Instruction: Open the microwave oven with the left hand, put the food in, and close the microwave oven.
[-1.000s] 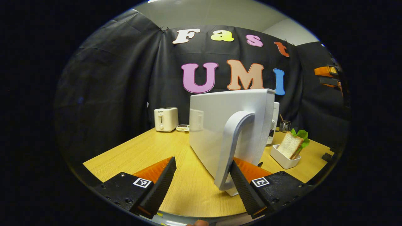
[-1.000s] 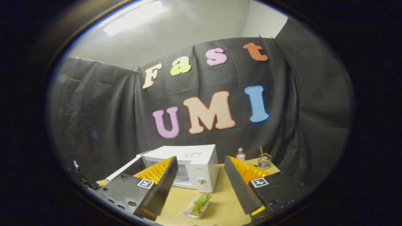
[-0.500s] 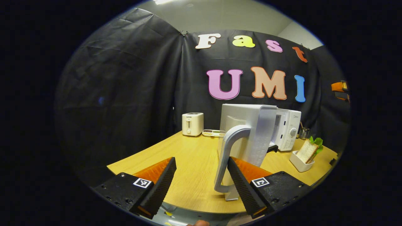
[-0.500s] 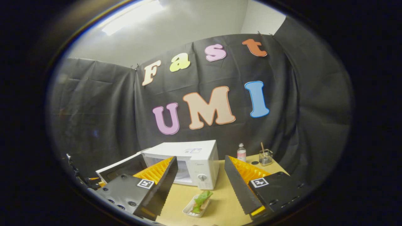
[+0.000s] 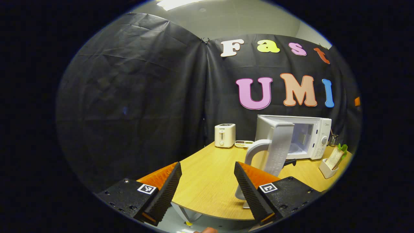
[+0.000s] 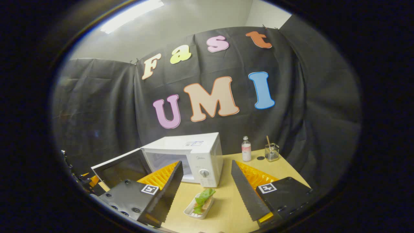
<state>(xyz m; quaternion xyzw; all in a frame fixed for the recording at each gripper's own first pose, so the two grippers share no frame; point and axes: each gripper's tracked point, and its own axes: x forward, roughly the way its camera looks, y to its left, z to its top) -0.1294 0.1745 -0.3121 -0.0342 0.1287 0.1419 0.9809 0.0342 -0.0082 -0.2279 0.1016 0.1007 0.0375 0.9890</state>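
Microwave (image 6: pixel 194 152) open, sandwich in white tray (image 6: pixel 190 212); both claws wide, empty.

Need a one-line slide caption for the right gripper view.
Open right tongs hover above the sandwich tray, facing the microwave with its door swung open.

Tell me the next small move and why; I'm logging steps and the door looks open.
Probably lower the right gripper, open, onto the white tray holding the sandwich. The microwave door stands wide open, its cavity exposed, and the left gripper, open, sits clear of the door handle.
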